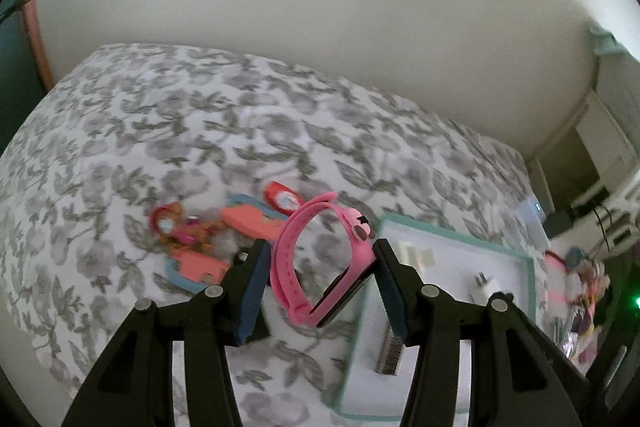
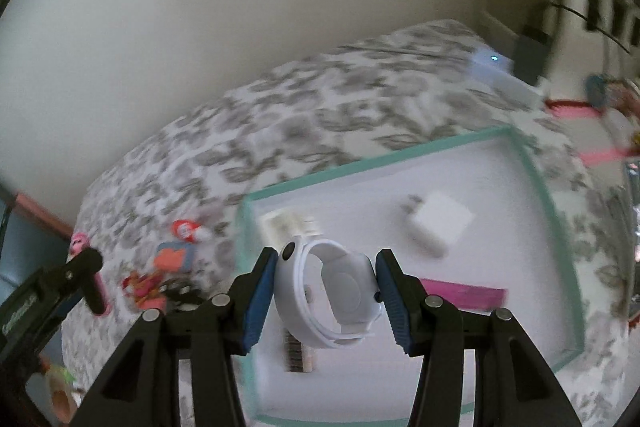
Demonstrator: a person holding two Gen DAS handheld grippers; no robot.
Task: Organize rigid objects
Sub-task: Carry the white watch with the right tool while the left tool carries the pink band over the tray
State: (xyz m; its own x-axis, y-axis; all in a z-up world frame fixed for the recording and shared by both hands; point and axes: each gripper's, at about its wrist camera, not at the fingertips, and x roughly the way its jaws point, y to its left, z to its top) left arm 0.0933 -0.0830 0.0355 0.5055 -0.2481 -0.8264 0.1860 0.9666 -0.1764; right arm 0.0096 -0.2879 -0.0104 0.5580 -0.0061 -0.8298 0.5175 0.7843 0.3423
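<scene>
Left gripper [image 1: 320, 283]: pads clamped on pink kids' watch [image 1: 316, 263], held above floral bedspread [image 1: 160, 131], just left of tray. Right gripper [image 2: 326, 295]: pads closed on white smartwatch [image 2: 332, 291], held over teal-rimmed tray [image 2: 536, 179]. In tray: white charger plug [image 2: 440, 223], pink strip [image 2: 464, 297], small comb-like item [image 2: 298, 351], white block [image 2: 286, 225]. On bedspread left of tray: red & orange toys [image 1: 188, 231], blurred. Beyond tray: white device w/ blue LED [image 2: 494, 67]. Pink clutter [image 1: 584, 279] at bed edge.

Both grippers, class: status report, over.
Left gripper shut on pink watch, above bedspread. Right gripper shut on white watch, over teal-rimmed tray. Charger in tray; drop spot free.
</scene>
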